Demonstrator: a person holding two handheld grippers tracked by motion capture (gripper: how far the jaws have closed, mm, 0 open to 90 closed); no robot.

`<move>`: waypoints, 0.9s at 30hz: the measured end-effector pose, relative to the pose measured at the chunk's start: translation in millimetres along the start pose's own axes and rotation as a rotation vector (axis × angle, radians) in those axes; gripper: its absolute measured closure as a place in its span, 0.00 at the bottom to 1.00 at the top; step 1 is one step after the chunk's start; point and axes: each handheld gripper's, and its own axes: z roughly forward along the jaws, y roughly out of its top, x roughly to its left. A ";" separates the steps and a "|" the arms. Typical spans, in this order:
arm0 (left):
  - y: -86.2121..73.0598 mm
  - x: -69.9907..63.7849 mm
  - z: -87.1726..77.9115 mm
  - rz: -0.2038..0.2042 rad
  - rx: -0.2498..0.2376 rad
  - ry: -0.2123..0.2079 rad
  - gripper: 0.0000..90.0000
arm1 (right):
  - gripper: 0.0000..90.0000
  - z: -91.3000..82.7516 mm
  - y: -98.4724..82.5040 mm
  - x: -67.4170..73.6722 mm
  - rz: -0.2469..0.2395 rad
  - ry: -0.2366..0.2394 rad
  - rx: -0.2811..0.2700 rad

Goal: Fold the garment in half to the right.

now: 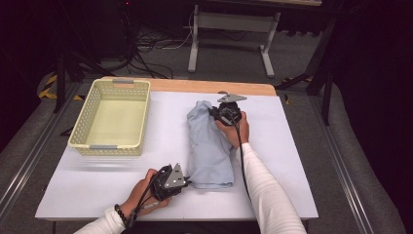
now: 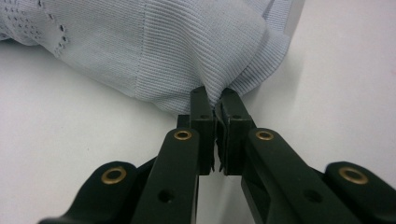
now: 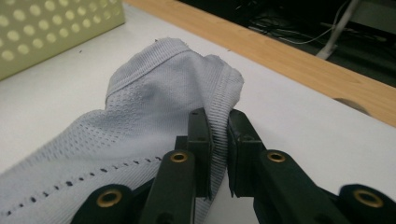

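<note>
- Two grippers are on one pale blue knit garment (image 1: 210, 146), which lies folded into a long bundle on the white surface (image 1: 292, 165).
- My left gripper (image 1: 187, 183) has its jaws pressed together on the ribbed hem at the garment's near corner; in the left gripper view the cloth (image 2: 187, 51) bunches into a pinch right at my fingertips (image 2: 201, 100) and spreads away ahead of them.
- My right gripper (image 1: 213, 113) is clamped on the ribbed edge at the far end; in the right gripper view that edge (image 3: 219, 126) runs down between the jaws, and the mesh body of the garment falls away to my left.
- Its long axis runs from my left gripper near me to my right gripper farther off, one end pointing at me and the other at the wooden edge (image 1: 214, 87) beyond.
- Beyond the left gripper, well apart from the garment, stands a pale yellow basket (image 1: 80, 126).
</note>
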 end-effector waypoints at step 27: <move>0.1 -2.8 -0.1 0.012 -0.001 0.013 0.96 | 0.94 -77.4 -37.8 0.0 -0.070 0.010 -0.094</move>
